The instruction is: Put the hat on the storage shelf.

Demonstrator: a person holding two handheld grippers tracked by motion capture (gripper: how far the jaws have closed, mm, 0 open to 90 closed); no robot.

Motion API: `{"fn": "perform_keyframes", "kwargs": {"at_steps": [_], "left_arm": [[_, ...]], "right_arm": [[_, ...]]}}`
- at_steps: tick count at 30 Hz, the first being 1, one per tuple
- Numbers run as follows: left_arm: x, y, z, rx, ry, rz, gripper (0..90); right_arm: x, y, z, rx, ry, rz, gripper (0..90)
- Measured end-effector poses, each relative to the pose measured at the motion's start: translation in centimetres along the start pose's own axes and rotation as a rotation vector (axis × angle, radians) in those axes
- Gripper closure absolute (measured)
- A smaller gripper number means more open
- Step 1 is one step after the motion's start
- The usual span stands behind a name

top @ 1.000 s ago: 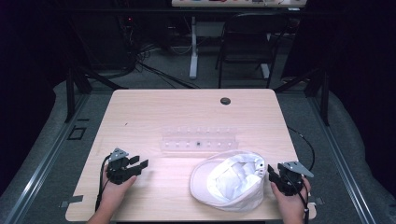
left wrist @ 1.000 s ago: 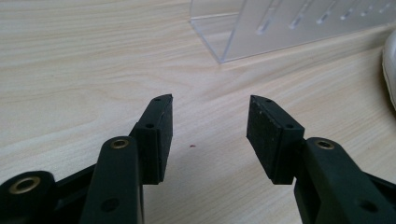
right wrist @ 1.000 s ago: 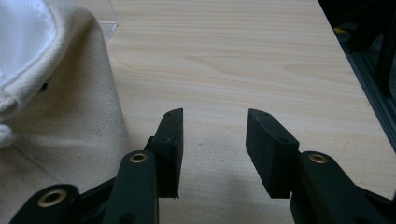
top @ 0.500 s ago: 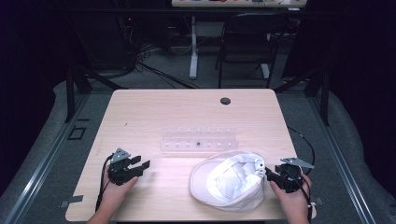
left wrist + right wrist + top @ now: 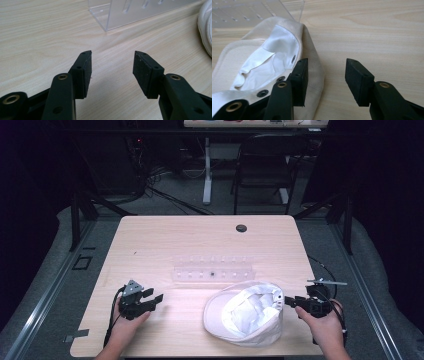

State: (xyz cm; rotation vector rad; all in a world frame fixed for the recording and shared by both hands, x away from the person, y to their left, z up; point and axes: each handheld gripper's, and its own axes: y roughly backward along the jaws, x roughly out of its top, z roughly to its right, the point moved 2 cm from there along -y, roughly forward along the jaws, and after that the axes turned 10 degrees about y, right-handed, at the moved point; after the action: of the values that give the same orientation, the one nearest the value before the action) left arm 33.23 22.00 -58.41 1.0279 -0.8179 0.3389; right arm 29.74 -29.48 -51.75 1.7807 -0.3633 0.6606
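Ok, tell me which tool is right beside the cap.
The right tool: its open jaws sit at the upturned white cap's edge. The left tool rests apart over bare wood.

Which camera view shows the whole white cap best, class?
The high view: the cap lies whole, inside up, on the table. The right gripper view shows its lining and eyelets close up, partly cut off. The left gripper view catches just a white edge at the right.
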Motion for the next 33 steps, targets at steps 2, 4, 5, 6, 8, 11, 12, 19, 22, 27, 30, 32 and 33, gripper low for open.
{"fn": "perform_keyframes", "kwargs": {"at_steps": [2, 4, 5, 6, 8, 11, 12, 19, 22, 27, 30, 32, 33], "left_arm": [[0.0, -0.1, 0.1, 0.003, -0.004, -0.005, 49.8], [-0.1, -0.3, 0.3, -0.005, -0.007, -0.009, 49.8], [-0.1, -0.3, 0.3, -0.005, -0.007, -0.009, 49.8], [-0.1, -0.4, 0.4, -0.005, -0.017, -0.01, 49.8], [-0.1, -0.4, 0.5, -0.009, -0.021, -0.013, 49.9], [-0.1, -0.4, 0.5, -0.008, -0.023, -0.014, 49.9], [-0.1, -0.4, 0.5, -0.008, -0.023, -0.014, 49.9], [-0.2, -0.3, 0.2, 0.0, -0.008, -0.011, 49.8], [-0.1, -0.3, 0.2, 0.0, -0.008, -0.005, 49.9], [-0.2, -0.3, 0.2, 0.0, -0.009, -0.01, 49.8], [-0.2, -0.4, 0.2, 0.004, -0.01, -0.012, 49.8], [-0.2, -0.4, 0.2, 0.004, -0.01, -0.012, 49.8], [-0.2, -0.4, 0.2, 0.004, -0.011, -0.012, 49.8]], "right_arm": [[0.2, 0.2, -0.1, 0.004, -0.002, -0.004, 54.0], [1.1, 1.3, -0.6, 0.052, -0.016, -0.014, 52.3], [1.1, 1.3, -0.6, 0.052, -0.016, -0.014, 52.3], [1.6, 1.7, -1.0, 0.07, -0.032, -0.03, 50.1], [1.9, 1.7, -1.1, 0.095, -0.028, -0.048, 48.0], [2.3, 1.2, -1.5, 0.103, -0.003, -0.077, 45.9], [2.3, 1.2, -1.5, 0.103, -0.003, -0.077, 45.9], [2.1, -0.5, -1.8, 0.139, -0.093, -0.18, 45.1], [2.0, -0.7, -1.8, 0.153, -0.116, -0.208, 45.2], [1.7, -1.3, -1.8, 0.213, -0.188, -0.238, 46.1], [1.6, -1.5, -1.7, 0.229, -0.208, -0.24, 46.9], [1.6, -1.6, -1.7, 0.235, -0.217, -0.246, 48.2], [1.5, -1.7, -1.7, 0.242, -0.223, -0.255, 49.1]]}}
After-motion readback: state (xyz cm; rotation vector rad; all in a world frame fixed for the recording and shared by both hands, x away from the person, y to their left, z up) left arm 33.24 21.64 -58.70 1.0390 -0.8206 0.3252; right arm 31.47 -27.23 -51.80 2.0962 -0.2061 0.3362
